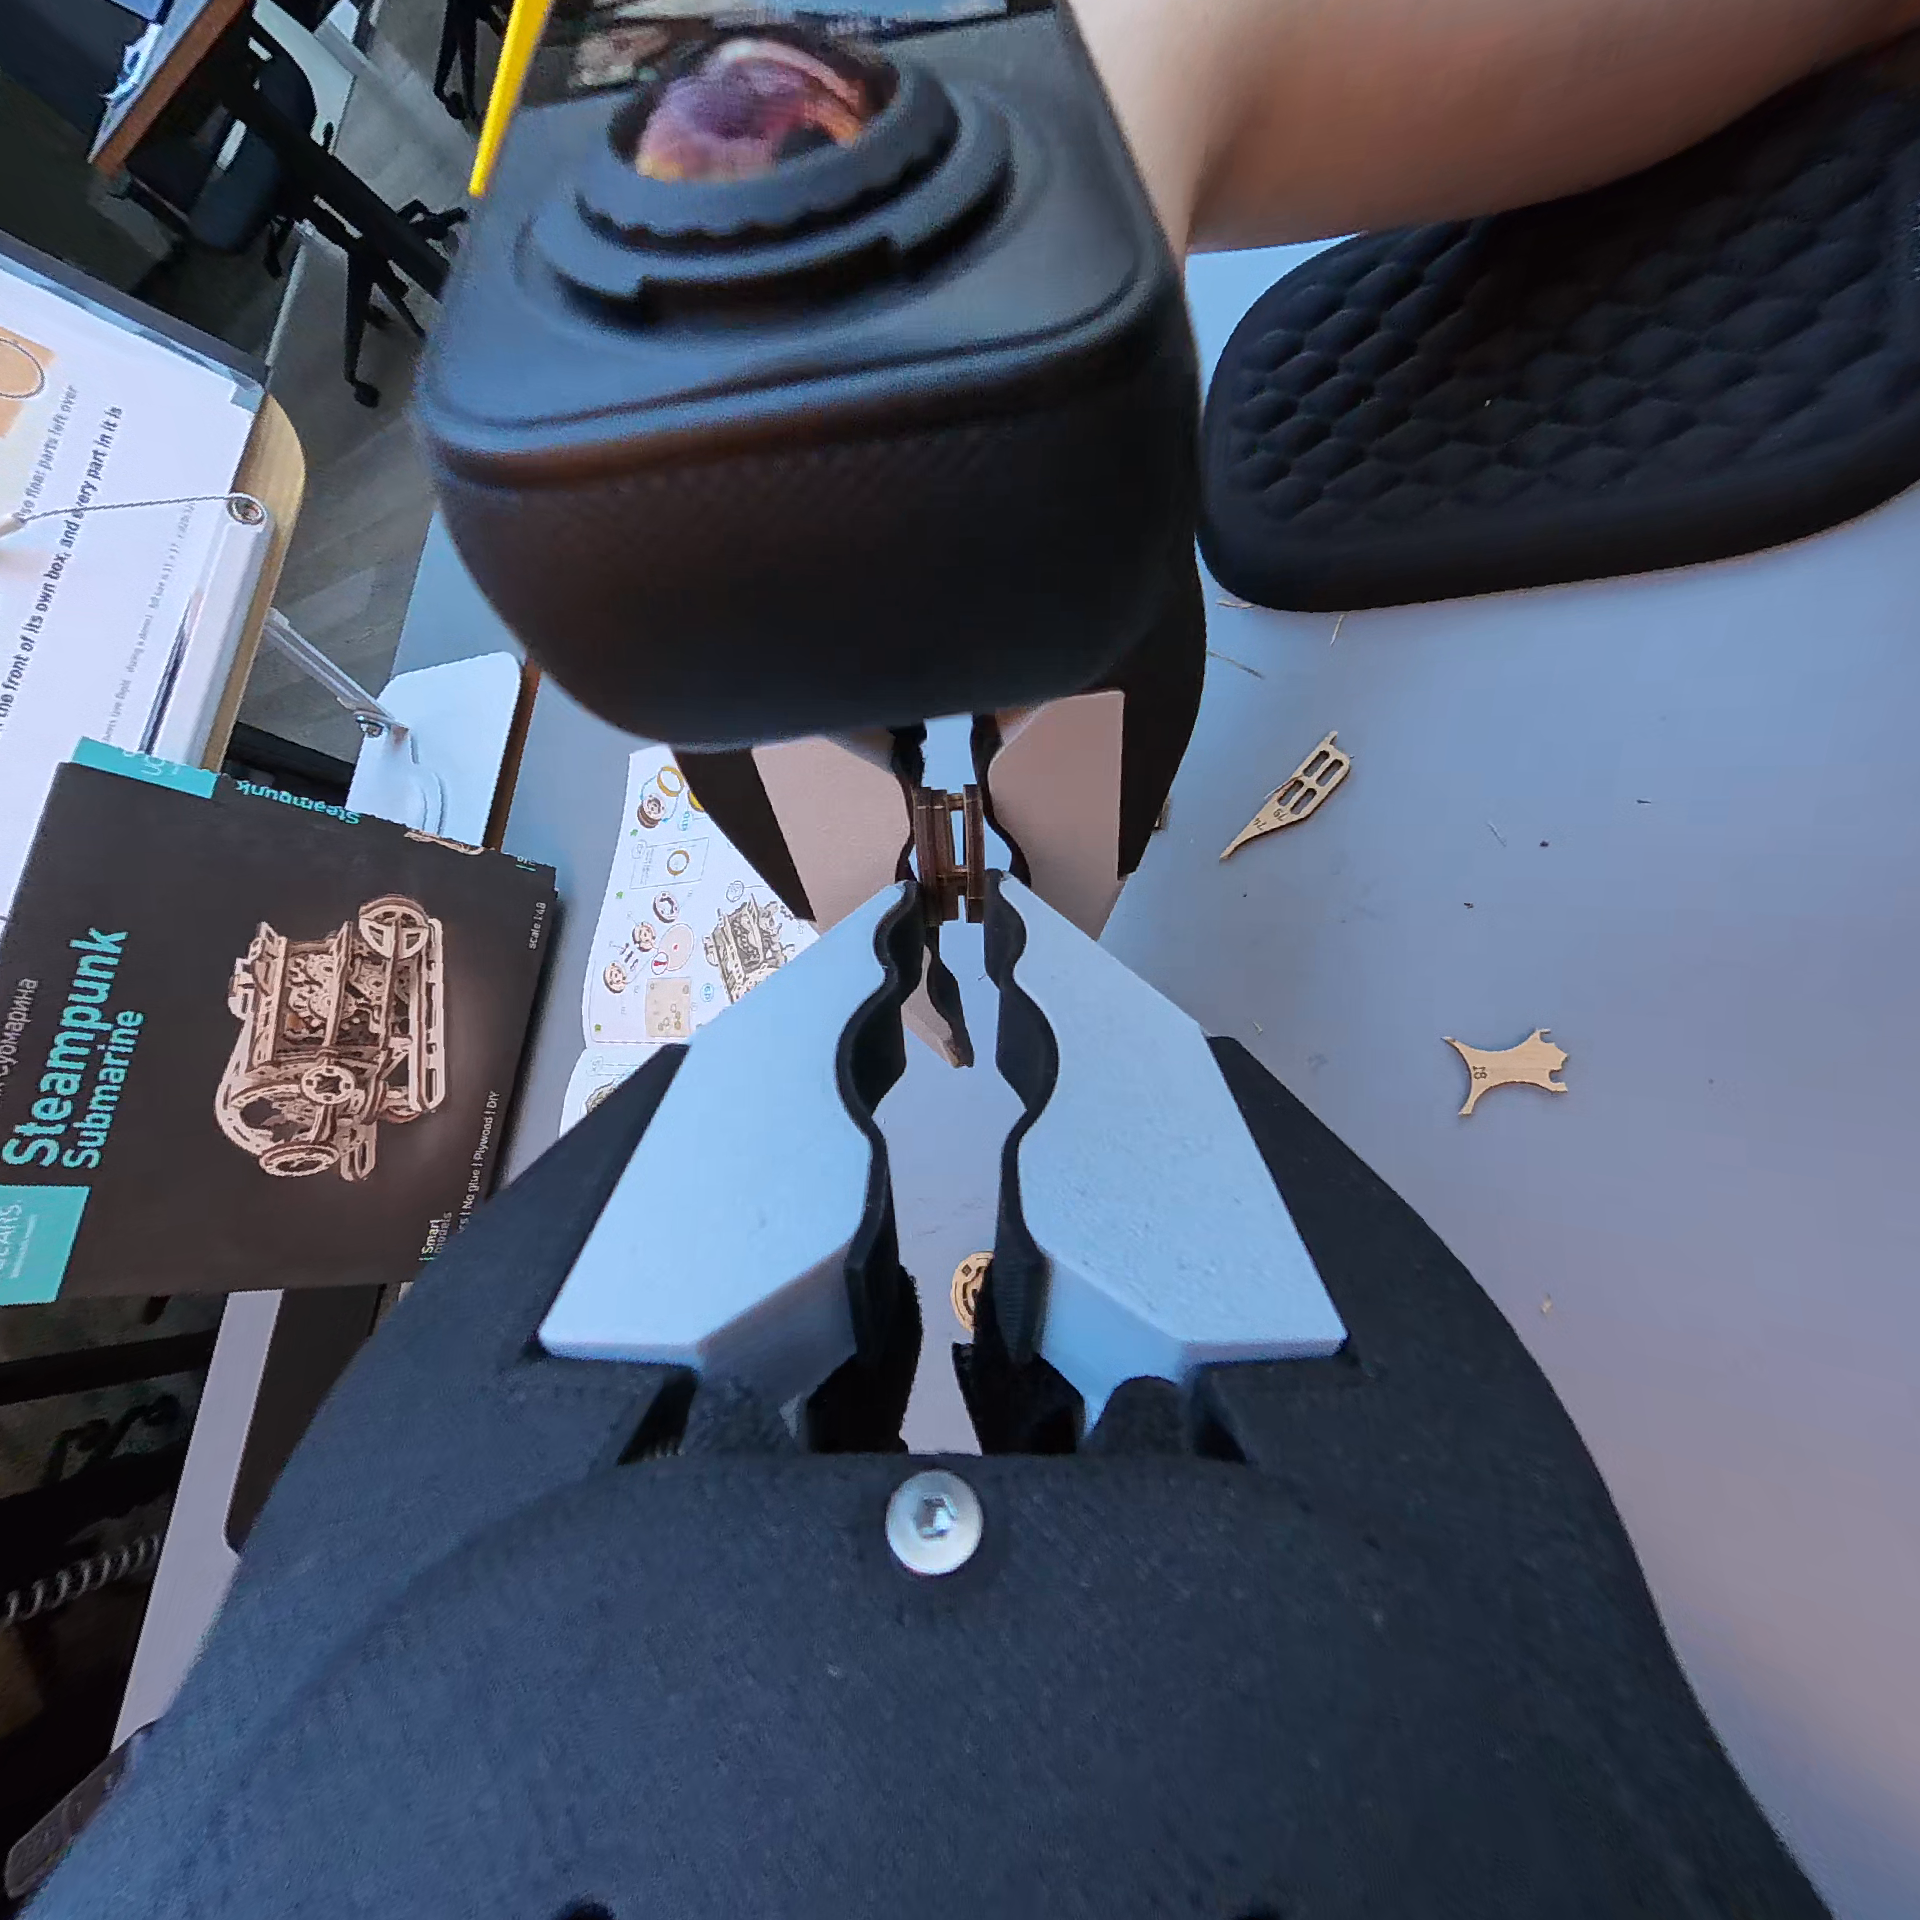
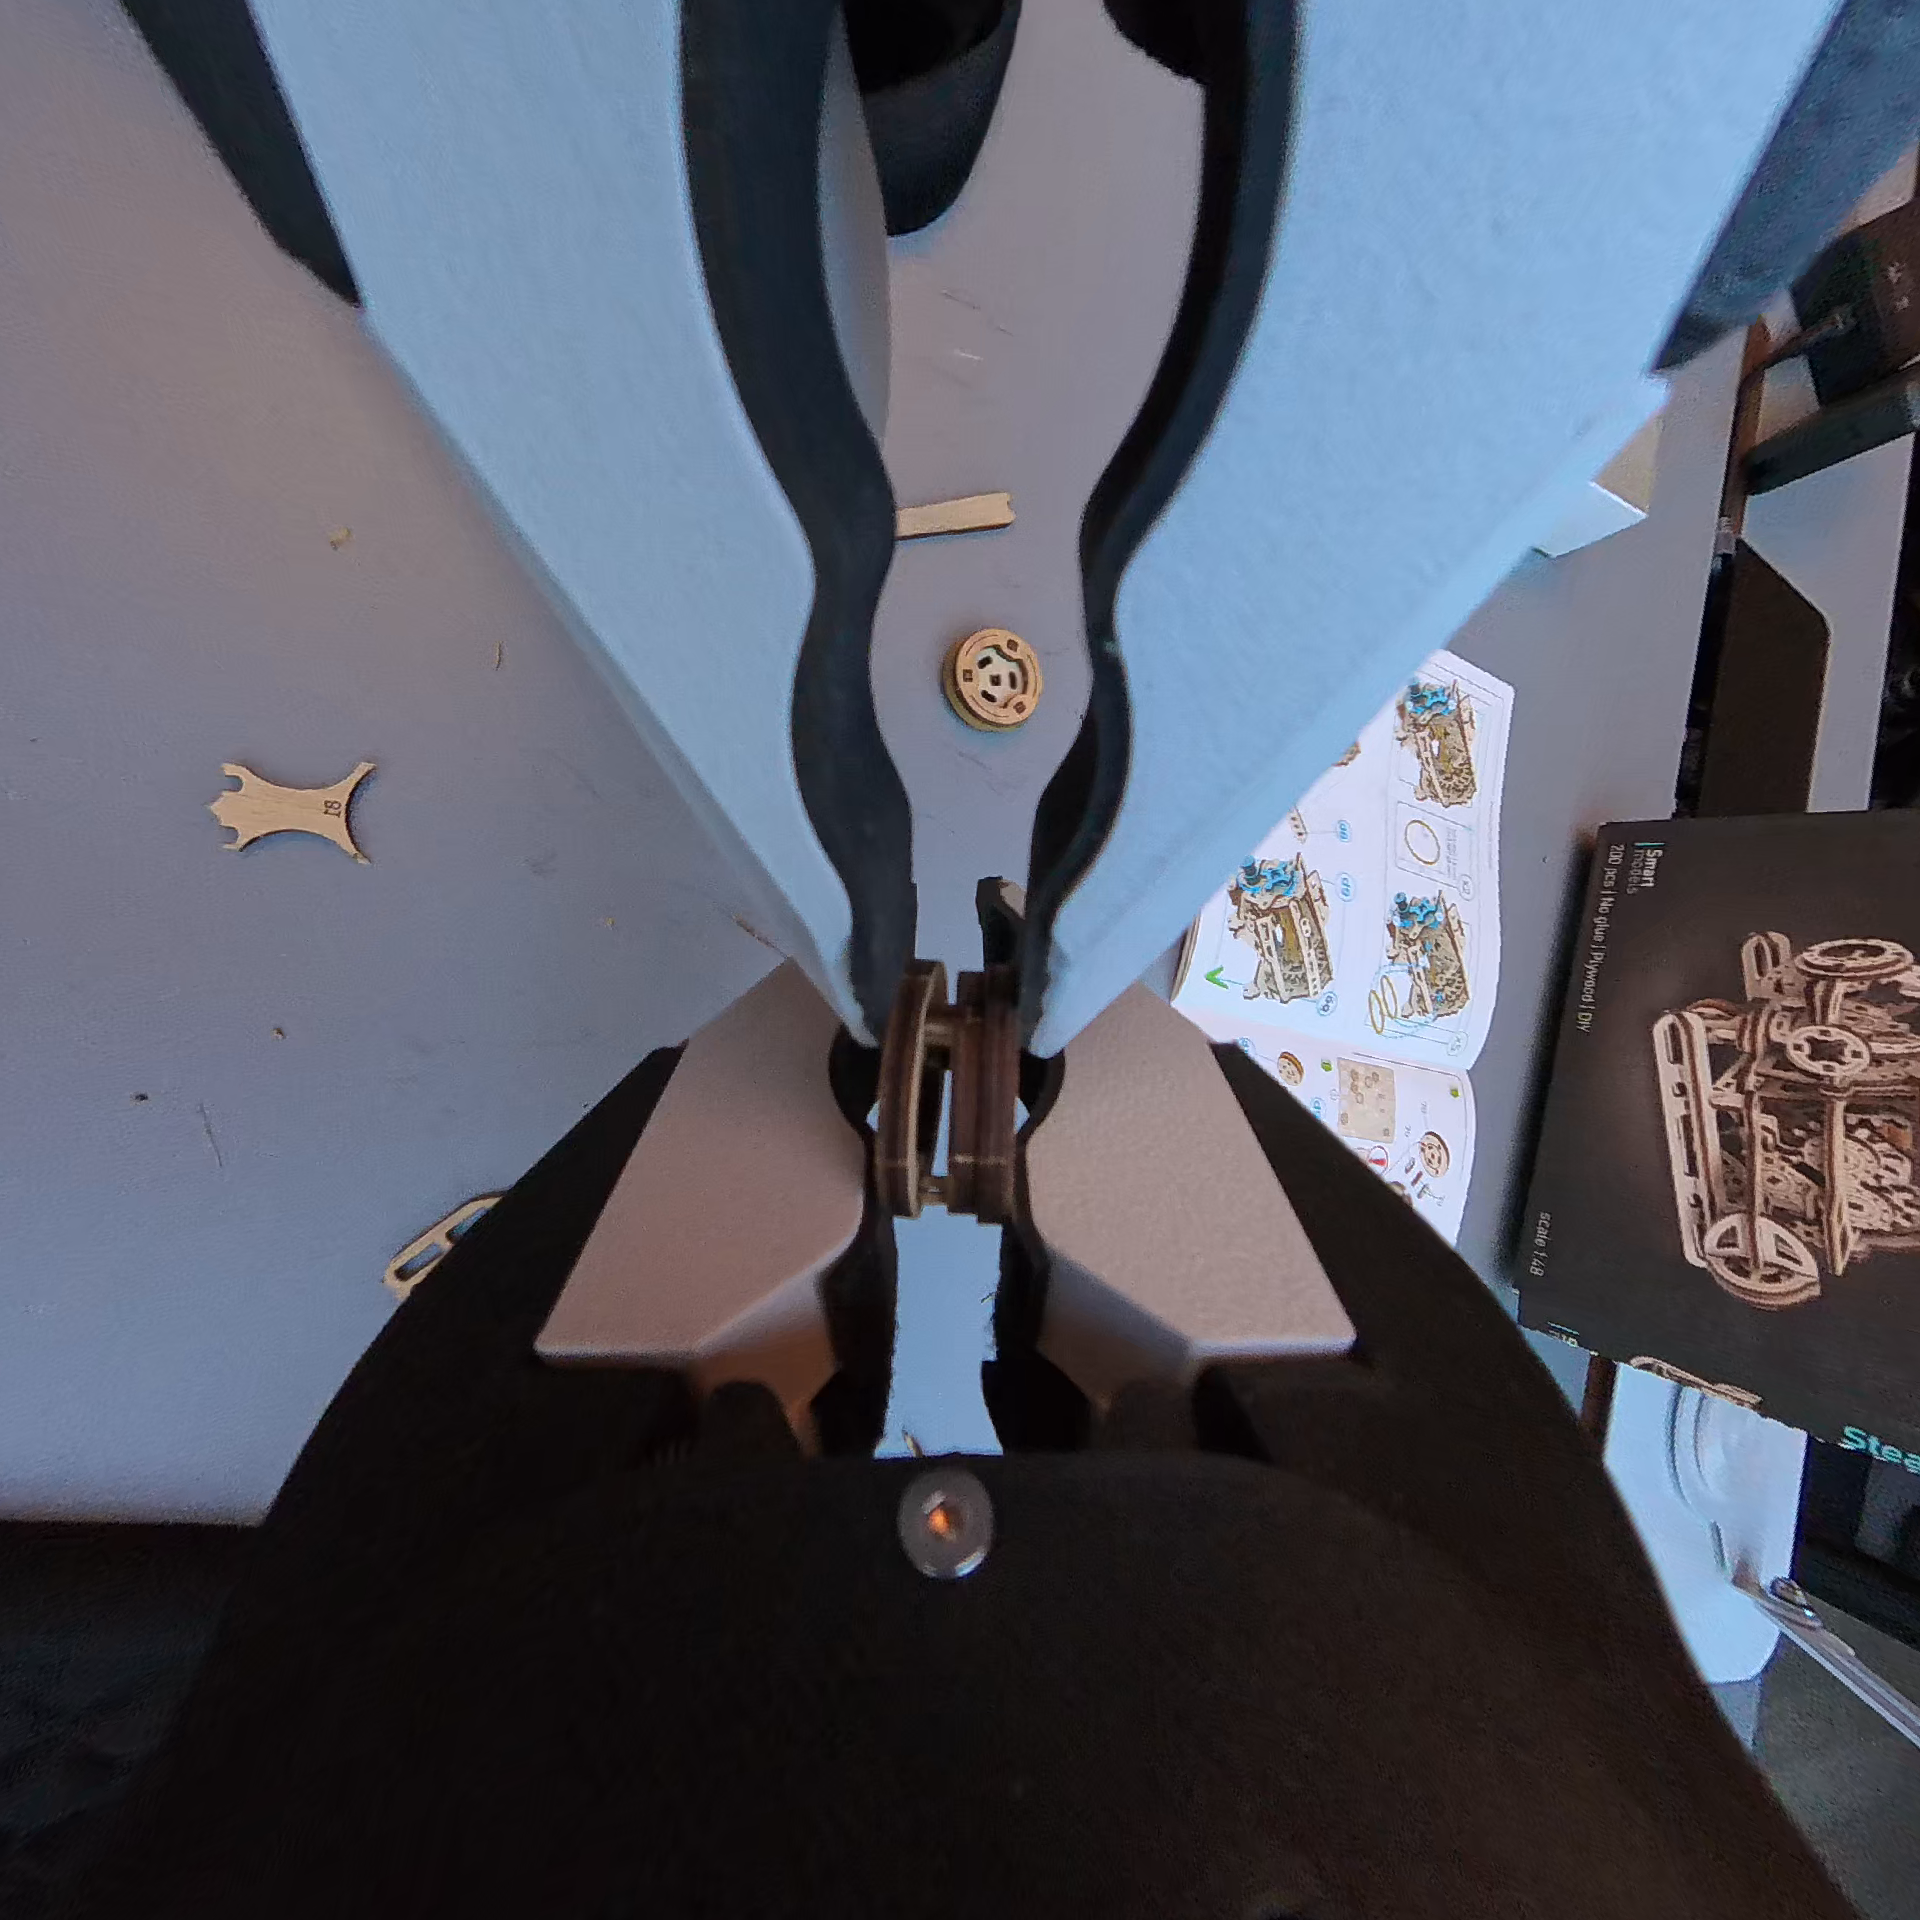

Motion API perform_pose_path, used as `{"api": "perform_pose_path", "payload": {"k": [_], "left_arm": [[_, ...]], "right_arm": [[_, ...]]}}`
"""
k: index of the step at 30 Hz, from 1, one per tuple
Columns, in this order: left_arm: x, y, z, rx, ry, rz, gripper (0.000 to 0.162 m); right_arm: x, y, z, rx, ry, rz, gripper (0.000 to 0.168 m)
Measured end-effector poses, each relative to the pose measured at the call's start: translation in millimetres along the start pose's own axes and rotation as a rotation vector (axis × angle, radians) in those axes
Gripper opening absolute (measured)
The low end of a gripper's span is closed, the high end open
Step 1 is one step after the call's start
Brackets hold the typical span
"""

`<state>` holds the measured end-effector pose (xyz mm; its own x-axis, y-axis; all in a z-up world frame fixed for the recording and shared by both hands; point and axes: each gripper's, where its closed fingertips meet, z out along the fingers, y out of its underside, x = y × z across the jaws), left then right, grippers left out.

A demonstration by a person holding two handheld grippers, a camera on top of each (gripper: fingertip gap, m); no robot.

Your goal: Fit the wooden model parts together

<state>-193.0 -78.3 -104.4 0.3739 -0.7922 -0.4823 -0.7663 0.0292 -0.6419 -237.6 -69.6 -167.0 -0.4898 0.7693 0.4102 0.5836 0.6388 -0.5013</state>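
Observation:
A small wooden assembly [image 1: 948, 847] of two discs joined by a short spacer is held in the air over the grey table [image 1: 1507, 1351]. My left gripper [image 1: 951, 899] pinches its near end. My right gripper [image 1: 945, 805] comes from the opposite side, shut on the same assembly. In the right wrist view the assembly [image 2: 940, 1101] sits between my right gripper's [image 2: 945, 1132] pads, with the left gripper [image 2: 951, 1003] pinching it from above. A loose round wooden disc [image 2: 992, 681] and a wooden strip [image 2: 951, 516] lie on the table beneath.
Wooden offcuts lie on the table: a bat-shaped one [image 1: 1507, 1070] and a pointed one [image 1: 1294, 795]. A dark model box [image 1: 260, 1039] and an open instruction booklet [image 1: 665, 935] lie at the left edge. A black mesh cushion [image 1: 1610, 416] sits at the far right under a person's arm [image 1: 1455, 104]. Some 7 cm of space lies between my two pairs of fingers.

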Motion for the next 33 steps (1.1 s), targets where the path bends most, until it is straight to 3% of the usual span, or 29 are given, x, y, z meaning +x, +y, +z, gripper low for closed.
{"api": "perform_pose_path", "payload": {"k": [18, 25, 30, 33], "left_arm": [[8.8, 12.4, 7.1, -0.033, 0.077, -0.035, 0.009], [7.0, 10.4, 9.3, -0.038, 0.071, -0.022, 0.009], [-5.9, 15.3, 9.1, -0.035, -0.033, 0.016, 0.009], [-11.5, 24.8, 8.5, -0.04, -0.088, 0.029, 0.009]], "right_arm": [[-18.6, 9.3, 12.1, -0.054, -0.122, 0.07, 0.01], [-15.4, 4.2, 7.5, 0.001, -0.109, 0.063, 0.02], [-8.1, 7.5, -5.5, 0.074, -0.091, 0.085, 0.044], [4.2, -0.2, -23.7, 0.228, -0.008, 0.084, 0.038]]}}
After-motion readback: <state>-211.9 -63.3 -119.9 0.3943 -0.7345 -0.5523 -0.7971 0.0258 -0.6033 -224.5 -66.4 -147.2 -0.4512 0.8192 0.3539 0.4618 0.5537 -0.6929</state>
